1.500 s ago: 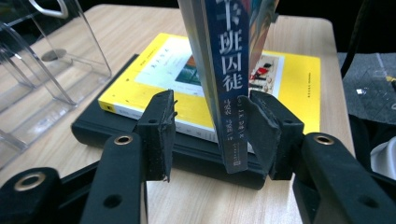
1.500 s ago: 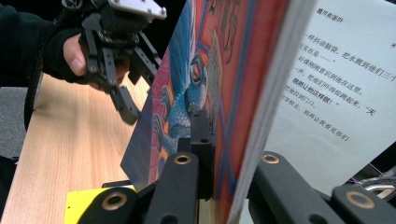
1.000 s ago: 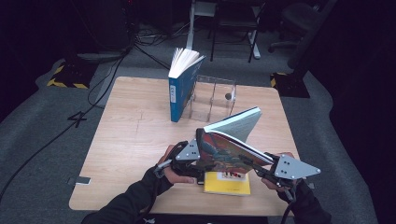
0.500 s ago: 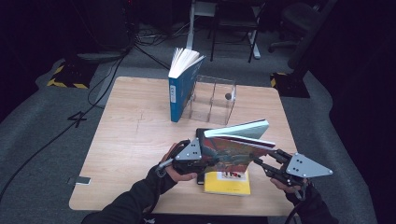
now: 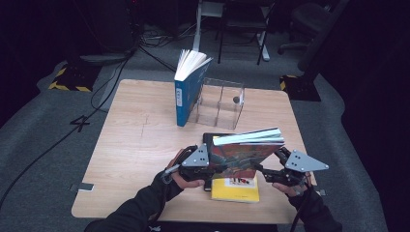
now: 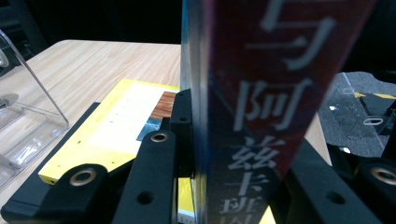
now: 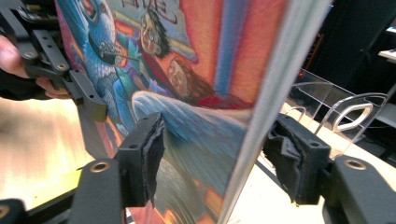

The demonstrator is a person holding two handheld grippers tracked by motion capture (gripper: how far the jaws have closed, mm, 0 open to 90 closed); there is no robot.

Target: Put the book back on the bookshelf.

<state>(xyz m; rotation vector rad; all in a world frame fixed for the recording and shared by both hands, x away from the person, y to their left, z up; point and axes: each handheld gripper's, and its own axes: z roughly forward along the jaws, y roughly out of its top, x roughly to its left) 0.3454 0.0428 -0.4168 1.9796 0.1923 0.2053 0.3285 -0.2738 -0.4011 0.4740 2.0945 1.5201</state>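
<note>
The left tool (image 5: 205,166) clamps the spine of the colourful book (image 5: 244,157), held upright above the yellow book (image 5: 237,189) at the worktop's (image 5: 140,145) near edge. The right tool (image 5: 270,169) has just been opening, its pads clear of the cover. Shelving it in the clear rack (image 5: 220,102) remains.

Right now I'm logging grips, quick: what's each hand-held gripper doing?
Left hand-held gripper: closed on the illustrated book, at its spine.
Right hand-held gripper: open, just released; book between its pads.

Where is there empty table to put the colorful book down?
The wide bare table left of the blue book is free. It is crowded near the yellow book, between both grippers, and behind it by the clear rack.
</note>
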